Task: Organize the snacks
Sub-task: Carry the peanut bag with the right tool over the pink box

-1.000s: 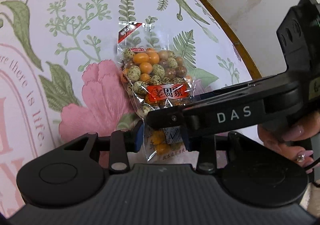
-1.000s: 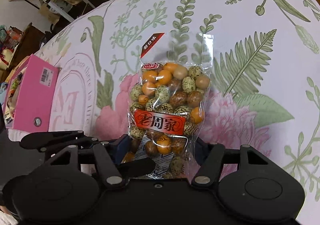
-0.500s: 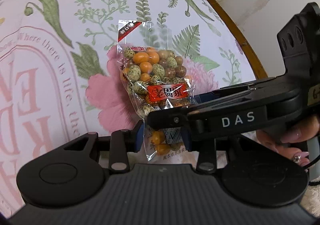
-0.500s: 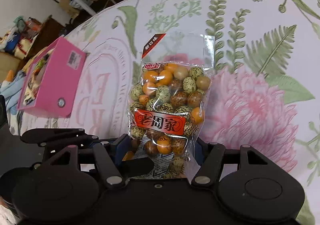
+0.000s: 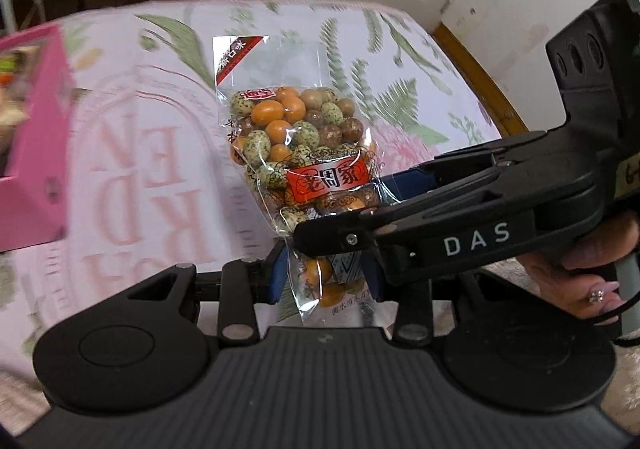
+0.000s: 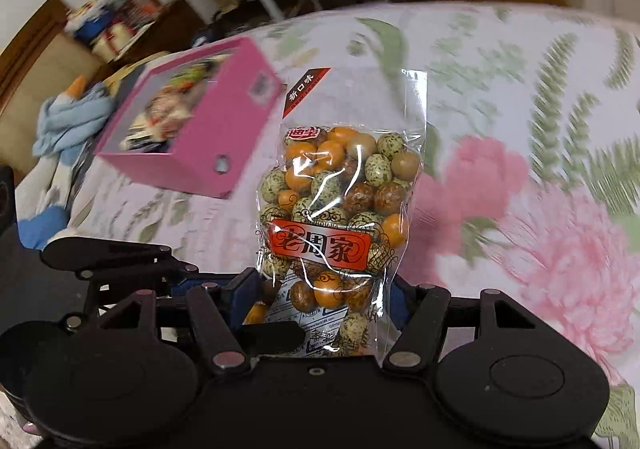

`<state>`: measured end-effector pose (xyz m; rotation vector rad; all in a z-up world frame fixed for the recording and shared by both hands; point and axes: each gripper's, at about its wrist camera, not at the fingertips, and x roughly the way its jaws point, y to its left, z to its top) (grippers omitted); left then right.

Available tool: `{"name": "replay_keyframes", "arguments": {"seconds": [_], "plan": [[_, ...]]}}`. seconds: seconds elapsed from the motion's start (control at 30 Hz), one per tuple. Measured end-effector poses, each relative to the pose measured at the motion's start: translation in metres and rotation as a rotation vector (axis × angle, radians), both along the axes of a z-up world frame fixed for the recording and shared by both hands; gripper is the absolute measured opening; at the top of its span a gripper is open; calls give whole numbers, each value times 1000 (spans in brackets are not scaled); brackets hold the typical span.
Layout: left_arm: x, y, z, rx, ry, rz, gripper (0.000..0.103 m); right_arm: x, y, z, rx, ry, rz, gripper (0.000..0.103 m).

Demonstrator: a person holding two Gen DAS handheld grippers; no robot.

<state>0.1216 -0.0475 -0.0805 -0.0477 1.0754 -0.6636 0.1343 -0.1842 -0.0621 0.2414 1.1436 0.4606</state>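
A clear bag of orange, speckled green and brown coated nuts (image 5: 296, 145) with a red label is held upright above the flowered tablecloth. My left gripper (image 5: 324, 277) is shut on its bottom end. My right gripper (image 6: 324, 309) is shut on the same bag (image 6: 340, 201) from the right; its black body marked DAS (image 5: 476, 237) crosses the left wrist view. An open pink box (image 6: 188, 137) with snack packets inside sits on the table to the left, and also shows in the left wrist view (image 5: 32, 137).
The round table's wooden edge (image 5: 476, 81) runs at the right, near a white wall and door. A blue and white cloth (image 6: 64, 121) lies beyond the pink box. Shelves and clutter stand at the back of the room.
Both grippers have lifted the bag and swung it left toward the pink box, which has come closer and shows its open top. Both stay shut on the bag.
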Motion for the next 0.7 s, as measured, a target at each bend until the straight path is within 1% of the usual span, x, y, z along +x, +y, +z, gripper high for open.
{"name": "replay_keyframes", "arguments": {"seconds": [0.07, 0.2, 0.33, 0.43, 0.57, 0.7], "plan": [[-4, 21, 14, -1, -18, 35, 37, 5, 20, 14, -4, -21, 40, 70], [-8, 67, 40, 1, -79, 120, 37, 19, 68, 41, -12, -80, 135, 70], [-8, 115, 55, 4, -120, 226, 37, 37, 121, 59, -14, -120, 224, 70], [1, 156, 61, 3, -126, 303, 38, 57, 160, 65, -13, -126, 280, 70], [19, 200, 62, 23, -150, 384, 38, 90, 210, 67, -8, -127, 338, 70], [51, 243, 54, 16, -109, 460, 38, 121, 248, 58, -3, -88, 360, 70]]}}
